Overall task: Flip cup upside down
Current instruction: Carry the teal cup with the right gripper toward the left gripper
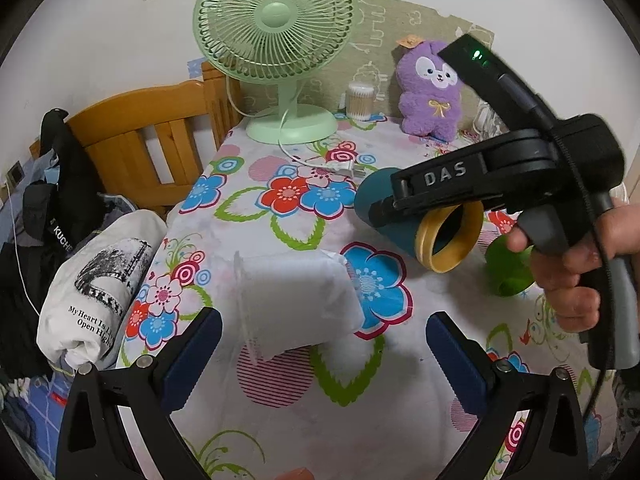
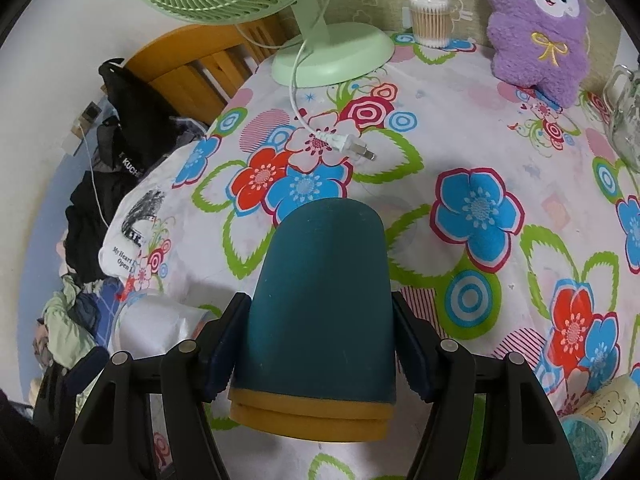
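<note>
- Teal cup [image 2: 320, 300] with a matte, slightly dusty-looking skin and a thick mustard-yellow double-ridged rim; tapered round shape, closed base rounded at the edge.
- Lying sideways in the right gripper [image 2: 320, 350], rim toward the camera, base pointing out over the table [image 2: 460, 128]. Held up off the cloth, tilted rather than upright.
- Right jaws closed down partway, dark blue ribbed pads [image 2: 222, 354] pressed flat on both sides of the cup wall just above the yellow rim.
- Same cup from the left wrist view [image 1: 370, 196]: hollow mouth facing down-right, yellow ring showing as an oval, black "DAS" gripper body clamped across it, hand [image 1: 572, 264] on the grey trigger.
- Left gripper [image 1: 324, 348] spread wide, nothing between the pads, only tablecloth and a frosty translucent plastic cup [image 1: 296, 300] lying on its side ahead of them, not touching.
- Glossy green cup [image 1: 508, 268] just beside the teal one, partly hidden behind the hand.
- Tablecloth smooth and shiny, white with big blue, red and pink cartoon flowers and green leaves.
- Mint-green plastic fan [image 2: 332, 52] at the back, wire cage head, round base, white cord ending in a loose plug [image 2: 348, 146] on the cloth.
- Fuzzy purple plush [image 2: 536, 24] with a yellow bow, clear tub of cotton swabs [image 2: 430, 20] between it and the fan.
- Clear glass jug [image 2: 624, 120] at the right edge, only partly in frame.
- Orange wooden chair [image 1: 148, 136] left of the table, dark clothes and a white printed bag [image 1: 92, 296] heaped next to it.
</note>
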Action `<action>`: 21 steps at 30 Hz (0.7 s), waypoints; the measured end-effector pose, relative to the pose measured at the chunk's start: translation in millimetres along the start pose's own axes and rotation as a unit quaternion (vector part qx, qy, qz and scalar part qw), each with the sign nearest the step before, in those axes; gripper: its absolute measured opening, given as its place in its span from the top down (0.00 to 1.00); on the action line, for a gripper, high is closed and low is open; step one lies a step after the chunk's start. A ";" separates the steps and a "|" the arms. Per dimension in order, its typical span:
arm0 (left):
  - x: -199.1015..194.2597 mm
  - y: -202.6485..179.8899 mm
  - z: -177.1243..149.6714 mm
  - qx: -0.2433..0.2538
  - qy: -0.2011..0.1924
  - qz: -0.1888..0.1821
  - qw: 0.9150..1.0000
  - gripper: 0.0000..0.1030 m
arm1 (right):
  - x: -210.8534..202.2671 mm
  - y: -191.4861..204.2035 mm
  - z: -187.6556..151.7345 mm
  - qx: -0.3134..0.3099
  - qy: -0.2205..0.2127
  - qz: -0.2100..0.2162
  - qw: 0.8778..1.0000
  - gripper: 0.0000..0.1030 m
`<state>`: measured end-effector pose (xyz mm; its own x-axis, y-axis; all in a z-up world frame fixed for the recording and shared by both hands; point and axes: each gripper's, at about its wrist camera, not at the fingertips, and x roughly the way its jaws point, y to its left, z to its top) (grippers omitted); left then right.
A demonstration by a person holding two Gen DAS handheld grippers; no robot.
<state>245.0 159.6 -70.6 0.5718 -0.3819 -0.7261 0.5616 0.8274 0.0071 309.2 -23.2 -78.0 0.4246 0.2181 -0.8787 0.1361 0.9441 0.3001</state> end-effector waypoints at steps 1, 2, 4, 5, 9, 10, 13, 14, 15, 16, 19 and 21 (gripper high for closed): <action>1.5 -2.0 0.6 0.001 0.002 0.000 1.000 0.00 | -1.5 -0.6 -0.6 0.000 -0.001 0.002 1.000 0.33; 1.7 -3.0 0.8 0.002 0.003 0.000 1.000 0.00 | -3.7 -1.8 -1.5 0.001 -0.002 0.005 1.000 0.33; 3.0 -5.3 1.6 0.004 0.004 -0.002 1.000 0.00 | -7.2 -3.1 -3.1 0.002 -0.005 0.010 1.000 0.33; 3.1 -6.7 1.7 0.006 0.004 -0.002 1.000 0.00 | -9.5 -4.0 -4.6 0.003 -0.007 0.013 1.000 0.33; 2.0 -10.4 1.9 0.010 0.005 -0.002 1.000 0.00 | -17.7 -6.0 -11.9 0.003 -0.012 0.024 1.000 0.33; 1.2 -10.9 1.7 0.010 0.004 -0.003 1.000 0.00 | -20.5 -5.3 -14.8 0.001 -0.014 0.026 1.000 0.33; -1.5 -12.8 1.3 0.010 0.004 -0.005 1.000 0.00 | -27.0 -4.0 -21.7 -0.004 -0.019 0.027 0.999 0.33; -2.7 -13.6 1.0 0.011 0.003 -0.006 1.000 0.00 | -29.5 -3.6 -23.6 -0.006 -0.021 0.028 0.999 0.33; -4.0 -14.7 0.5 0.013 0.002 -0.007 1.000 0.00 | -32.1 -3.0 -25.7 -0.008 -0.023 0.028 0.999 0.33; -5.9 -16.4 -0.1 0.015 0.001 -0.007 1.000 0.00 | -35.2 -2.3 -28.3 -0.010 -0.025 0.029 0.999 0.33; -10.7 -19.6 -2.5 0.019 -0.002 -0.009 1.000 0.00 | -44.8 -1.5 -36.6 -0.013 -0.033 0.028 0.999 0.33; -14.3 -21.0 -4.9 0.020 -0.003 -0.010 1.000 0.00 | -52.7 -0.1 -44.2 -0.018 -0.040 0.025 0.999 0.33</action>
<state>222.0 149.7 -63.7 0.5635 -0.4014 -0.7220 0.5972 0.8018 0.0204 247.3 -23.9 -48.2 0.5010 0.2462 -0.8297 0.0815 0.9410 0.3285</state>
